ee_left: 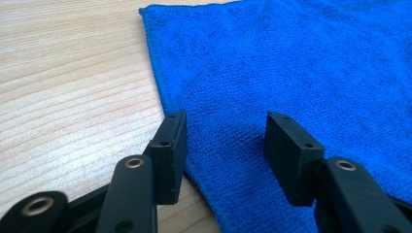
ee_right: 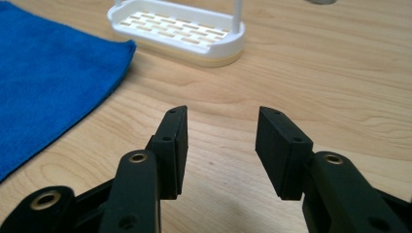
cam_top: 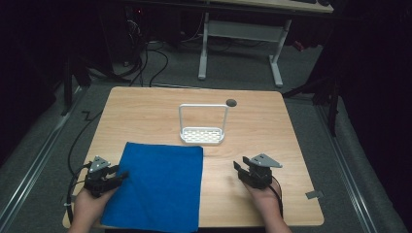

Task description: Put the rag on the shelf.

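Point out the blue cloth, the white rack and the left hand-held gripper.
blue cloth [cam_top: 158,187]: high view, middle of the flat cloth.
white rack [cam_top: 202,135]: high view, slotted base tray.
left hand-held gripper [cam_top: 121,177]: high view, midway between its open fingertips at the cloth's left edge.

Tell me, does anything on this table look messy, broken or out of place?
Nothing stands out. The blue cloth lies flat, its near edge at the table edge. The white rack stands upright and empty. Both claws, left and right, are open, holding nothing.

Blue cloth [ee_left: 301,63] (nubby terry weave), matt wood-grain table [ee_left: 68,73], glossy white plastic rack [ee_right: 184,34]
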The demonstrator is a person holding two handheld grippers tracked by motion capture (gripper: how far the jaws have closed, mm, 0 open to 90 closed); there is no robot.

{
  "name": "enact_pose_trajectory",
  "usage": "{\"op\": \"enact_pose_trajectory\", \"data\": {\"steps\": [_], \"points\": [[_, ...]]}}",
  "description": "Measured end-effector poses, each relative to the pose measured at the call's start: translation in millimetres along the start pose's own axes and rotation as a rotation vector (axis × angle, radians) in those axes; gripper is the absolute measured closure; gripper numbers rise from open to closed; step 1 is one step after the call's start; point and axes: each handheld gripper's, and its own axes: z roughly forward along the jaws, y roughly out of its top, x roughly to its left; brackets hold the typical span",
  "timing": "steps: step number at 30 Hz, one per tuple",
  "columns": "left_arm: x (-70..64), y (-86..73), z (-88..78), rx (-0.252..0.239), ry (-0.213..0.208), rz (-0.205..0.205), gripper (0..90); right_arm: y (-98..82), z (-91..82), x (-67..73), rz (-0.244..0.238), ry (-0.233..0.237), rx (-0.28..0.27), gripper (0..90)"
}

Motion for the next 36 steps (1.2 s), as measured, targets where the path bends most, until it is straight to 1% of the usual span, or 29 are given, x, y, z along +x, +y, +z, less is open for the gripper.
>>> {"op": "enact_pose_trajectory", "data": {"steps": [1,2,3,4,6,7,9,11,12,13,16,17,20,21,22,23,25,27,28,29,30,32,34,36], "points": [[0.2,0.0,-0.4,-0.002,-0.001,-0.002,51.3,-1.1,1.7,1.0,-0.015,0.004,0.006,55.9],[0.2,0.0,-0.4,-0.002,-0.001,-0.002,51.3,-1.1,1.7,1.0,-0.015,0.004,0.006,55.9],[0.4,0.1,-0.8,-0.004,-0.003,-0.004,51.3,-2.3,2.7,1.5,-0.026,0.004,0.017,55.9],[0.5,0.1,-0.9,-0.009,-0.001,-0.006,51.3,-4.4,3.5,-0.4,-0.021,0.012,0.026,56.0],[0.5,0.5,-1.9,-0.016,0.003,-0.001,51.4,-4.6,3.4,-1.9,-0.012,0.015,0.026,56.0],[0.2,0.9,-3.7,-0.026,0.005,0.006,51.5,-3.7,2.5,-2.5,-0.001,0.015,0.018,56.0],[0.1,0.9,-4.7,-0.032,0.008,0.005,51.7,-3.0,2.6,-2.1,-0.005,0.016,0.015,56.1],[0.4,1.0,-7.3,-0.041,0.011,0.007,51.8,-2.0,3.6,0.2,-0.015,0.016,0.015,56.2],[0.4,1.0,-9.4,-0.047,0.016,0.008,52.0,-1.3,4.9,3.4,-0.028,0.019,0.017,56.7],[0.4,1.0,-9.4,-0.047,0.016,0.008,52.2,-1.3,4.9,3.4,-0.028,0.019,0.017,56.7],[1.1,0.7,-11.9,-0.054,0.024,0.008,53.0,0.6,7.0,10.8,-0.045,0.038,0.015,57.8],[1.7,0.2,-13.3,-0.057,0.028,0.005,54.0,1.5,8.1,14.1,-0.055,0.052,0.012,58.7],[2.3,-2.7,-17.2,-0.056,0.033,0.002,60.0,5.1,13.1,30.0,-0.082,0.111,0.016,61.7],[2.6,-4.5,-19.1,-0.056,0.035,0.012,65.7,8.1,18.3,46.4,-0.105,0.174,0.020,68.7],[1.7,-5.9,-20.3,-0.051,0.032,0.007,65.7,8.1,18.3,46.4,-0.105,0.174,0.020,68.7],[1.3,-7.5,-21.7,-0.045,0.028,0.012,67.9,9.2,20.3,52.4,-0.116,0.199,0.022,72.4],[-0.3,-10.8,-23.2,-0.030,0.016,0.028,74.3,12.0,26.4,68.1,-0.153,0.263,0.045,81.0],[-3.7,-13.7,-23.9,-0.008,0.006,0.057,81.3,13.3,32.8,82.9,-0.193,0.311,0.071,87.3],[-5.2,-14.5,-23.8,-0.002,0.004,0.069,84.0,13.6,36.8,90.6,-0.224,0.326,0.086,89.7],[-7.5,-15.4,-23.6,0.009,-0.001,0.083,86.3,13.5,39.1,94.5,-0.243,0.335,0.096,90.0],[-8.5,-15.9,-23.4,0.014,-0.004,0.089,87.7,13.0,42.4,100.1,-0.268,0.346,0.114,90.0],[-11.3,-17.5,-22.3,0.033,-0.017,0.099,89.3,11.4,46.3,107.1,-0.297,0.358,0.142,90.0],[-13.3,-18.4,-21.9,0.037,-0.021,0.109,89.8,8.5,50.3,111.5,-0.327,0.360,0.178,90.0],[-14.5,-18.2,-21.5,0.037,-0.028,0.111,89.8,7.8,51.4,111.5,-0.336,0.359,0.181,90.0]]}}
